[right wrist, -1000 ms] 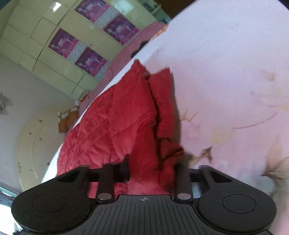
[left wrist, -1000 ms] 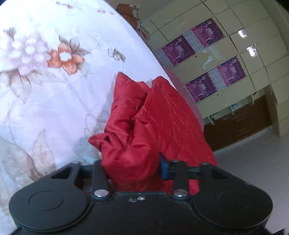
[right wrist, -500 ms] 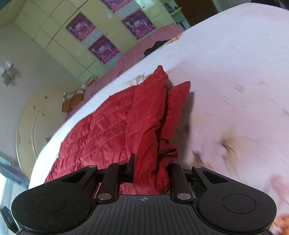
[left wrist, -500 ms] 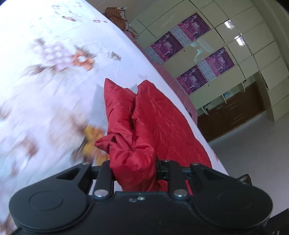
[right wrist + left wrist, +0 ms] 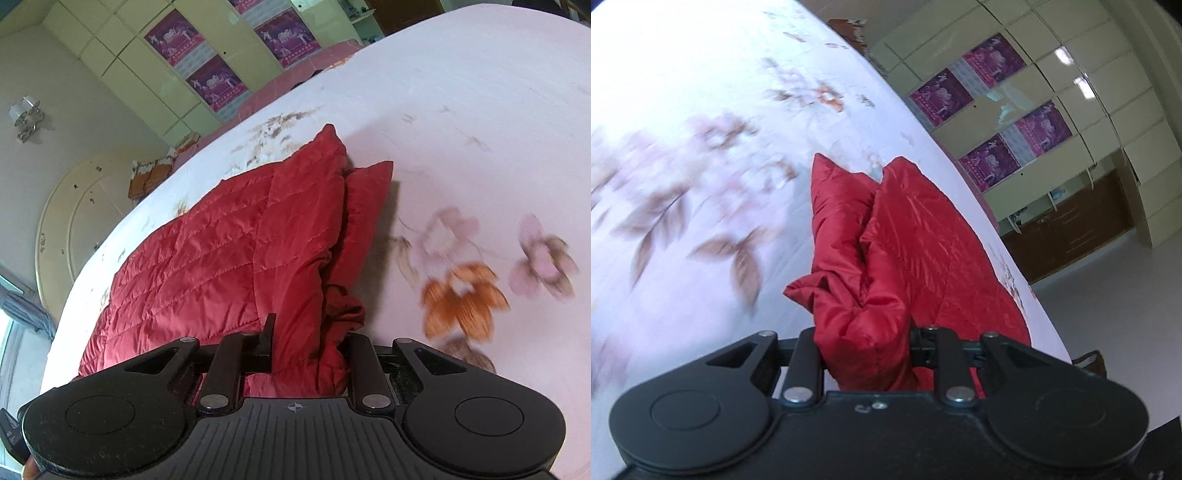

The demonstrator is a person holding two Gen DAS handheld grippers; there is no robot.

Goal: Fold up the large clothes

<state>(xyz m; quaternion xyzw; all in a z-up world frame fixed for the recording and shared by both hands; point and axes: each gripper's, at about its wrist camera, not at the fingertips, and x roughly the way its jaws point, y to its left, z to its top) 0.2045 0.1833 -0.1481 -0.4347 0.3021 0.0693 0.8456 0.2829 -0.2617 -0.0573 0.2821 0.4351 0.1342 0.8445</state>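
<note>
A red quilted jacket (image 5: 923,251) lies on a white bedsheet with a flower print (image 5: 683,166). My left gripper (image 5: 866,339) is shut on a bunched edge of the jacket, which fills the gap between the fingers. In the right wrist view the same jacket (image 5: 229,251) spreads left and away. My right gripper (image 5: 308,347) is shut on a thick fold of it. Both held edges are lifted a little off the sheet. The fingertips are hidden by the cloth.
The bed (image 5: 480,110) stretches far ahead of both grippers. Cream cabinets with purple posters (image 5: 1008,110) stand beyond its edge, with brown lower cabinets (image 5: 1071,236) and bare floor (image 5: 1126,314). A round cream headboard (image 5: 74,221) stands at the left in the right wrist view.
Both grippers have moved over the bed with the jacket still held, and the flower print has slid past under them. The jacket's held edge has been pulled along with them.
</note>
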